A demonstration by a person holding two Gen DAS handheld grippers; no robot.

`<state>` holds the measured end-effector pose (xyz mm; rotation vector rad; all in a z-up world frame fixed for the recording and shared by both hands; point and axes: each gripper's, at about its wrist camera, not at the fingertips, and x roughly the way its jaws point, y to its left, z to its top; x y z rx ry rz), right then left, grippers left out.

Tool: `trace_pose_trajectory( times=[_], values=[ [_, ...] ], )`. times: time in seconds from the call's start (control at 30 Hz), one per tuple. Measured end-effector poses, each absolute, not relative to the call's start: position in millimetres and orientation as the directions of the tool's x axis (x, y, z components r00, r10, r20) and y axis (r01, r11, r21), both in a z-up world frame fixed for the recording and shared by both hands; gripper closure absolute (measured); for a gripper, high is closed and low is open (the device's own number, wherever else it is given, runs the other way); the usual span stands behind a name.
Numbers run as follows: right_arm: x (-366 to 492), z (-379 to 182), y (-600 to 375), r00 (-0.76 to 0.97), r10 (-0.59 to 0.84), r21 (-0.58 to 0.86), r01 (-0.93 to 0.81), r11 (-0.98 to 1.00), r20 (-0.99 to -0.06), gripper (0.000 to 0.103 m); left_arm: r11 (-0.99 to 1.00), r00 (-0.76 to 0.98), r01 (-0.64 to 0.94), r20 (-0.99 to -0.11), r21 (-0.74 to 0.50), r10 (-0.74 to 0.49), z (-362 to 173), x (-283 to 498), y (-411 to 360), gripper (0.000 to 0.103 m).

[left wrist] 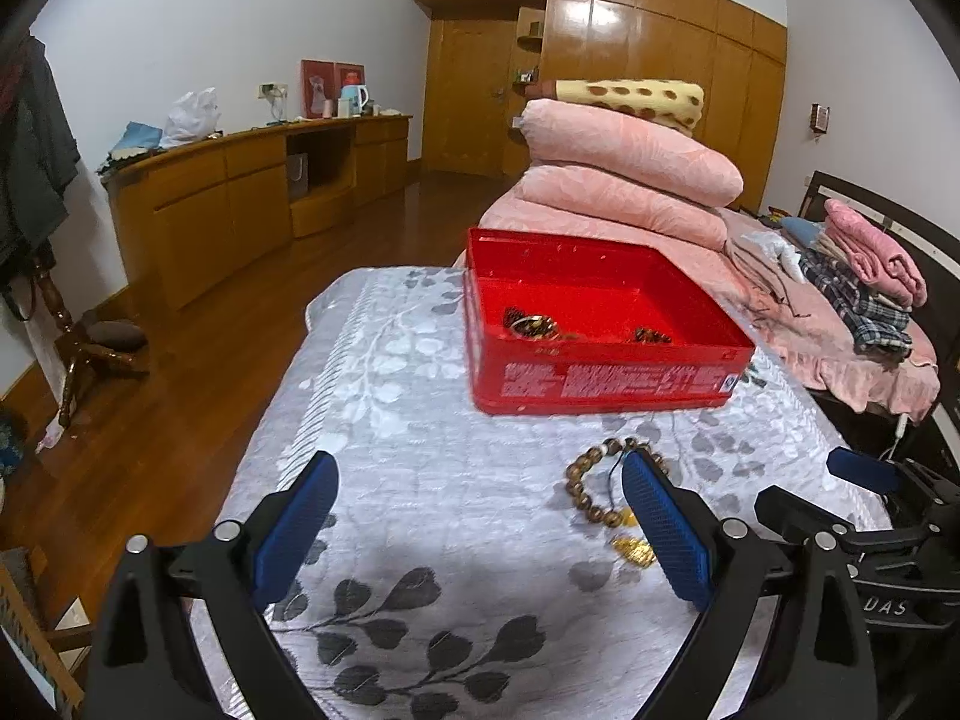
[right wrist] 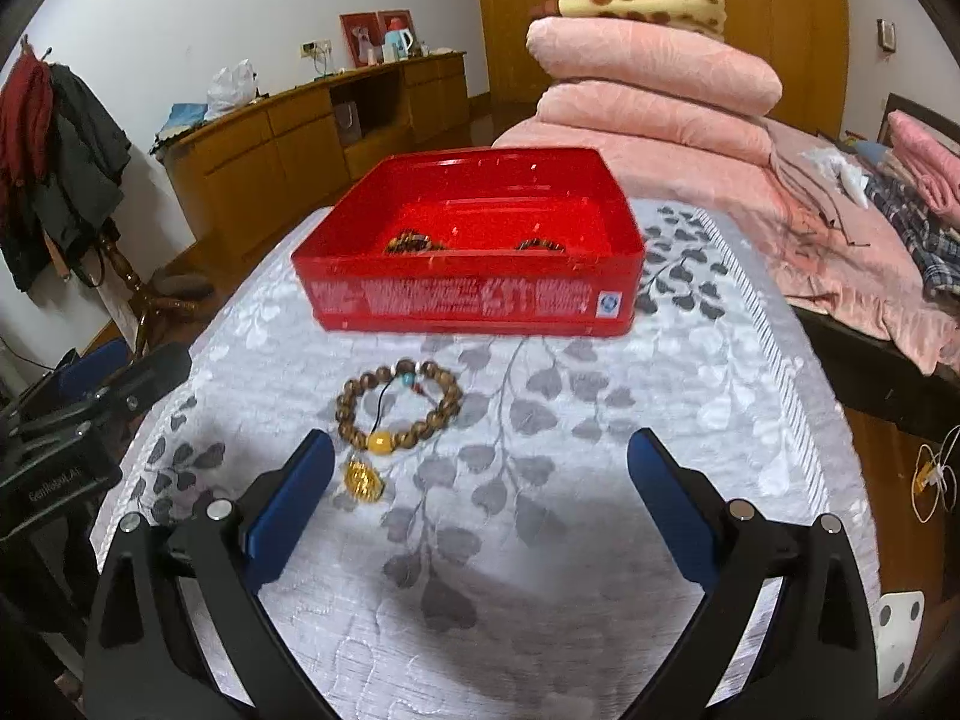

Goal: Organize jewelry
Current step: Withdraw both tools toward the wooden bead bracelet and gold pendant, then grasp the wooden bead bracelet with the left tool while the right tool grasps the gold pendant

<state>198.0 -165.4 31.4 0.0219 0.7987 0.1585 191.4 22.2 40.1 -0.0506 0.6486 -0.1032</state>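
A brown bead bracelet (right wrist: 399, 405) with a yellow bead and a gold pendant (right wrist: 363, 480) lies on the grey leaf-patterned cloth, in front of an open red tin box (right wrist: 468, 294). The box holds other beaded bracelets (right wrist: 414, 243). In the left wrist view the bracelet (left wrist: 591, 483) lies by my left gripper's right finger, and the red box (left wrist: 600, 372) stands beyond. My left gripper (left wrist: 480, 480) is open and empty. My right gripper (right wrist: 480, 456) is open and empty, with the bracelet near its left finger.
The cloth-covered table (right wrist: 690, 420) drops off to a wooden floor on the left. A bed with stacked pink quilts (left wrist: 630, 180) lies behind and to the right. A wooden sideboard (left wrist: 240, 192) stands at the far wall; a coat rack (right wrist: 66, 168) stands at left.
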Motion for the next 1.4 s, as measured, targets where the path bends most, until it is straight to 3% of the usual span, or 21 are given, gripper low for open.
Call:
trace_pose_trajectory(
  times=[0.4, 0.8, 0.87, 0.93, 1.1, 1.3, 1.4],
  values=[
    [196, -8, -131, 0.593, 0.177, 0.079, -0.189, 0.979, -0.785, 0.006, 0.997, 0.724, 0.021, -0.686, -0.075, -0.067, -5, 187, 50, 0.009],
    [204, -14, -109, 0.587, 0.184, 0.056, -0.229, 0.972, -0.789, 0.007, 0.998, 0.713, -0.005, -0.7, -0.07, -0.046, -16, 187, 68, 0.009],
    [207, -15, -105, 0.584, 0.188, 0.05, -0.245, 0.968, -0.789, 0.018, 0.997, 0.712, -0.003, -0.701, -0.076, -0.052, -17, 187, 69, 0.009],
    [211, -19, -102, 0.564, 0.195, 0.053, -0.258, 0.965, -0.802, 0.039, 0.997, 0.71, -0.001, -0.702, -0.081, -0.056, -17, 188, 70, 0.009],
    [217, -27, -95, 0.549, 0.192, 0.039, -0.279, 0.959, -0.814, 0.051, 0.996, 0.706, 0.0, -0.705, -0.092, -0.065, -18, 190, 72, 0.009],
    [221, -26, -96, 0.552, 0.206, 0.037, -0.301, 0.953, -0.808, 0.083, 0.995, 0.699, -0.001, -0.712, -0.097, -0.069, -19, 192, 72, 0.009],
    [219, -25, -95, 0.55, 0.213, 0.033, -0.319, 0.947, -0.808, 0.083, 0.995, 0.699, -0.003, -0.712, -0.096, -0.066, -19, 192, 72, 0.009]
  ],
)
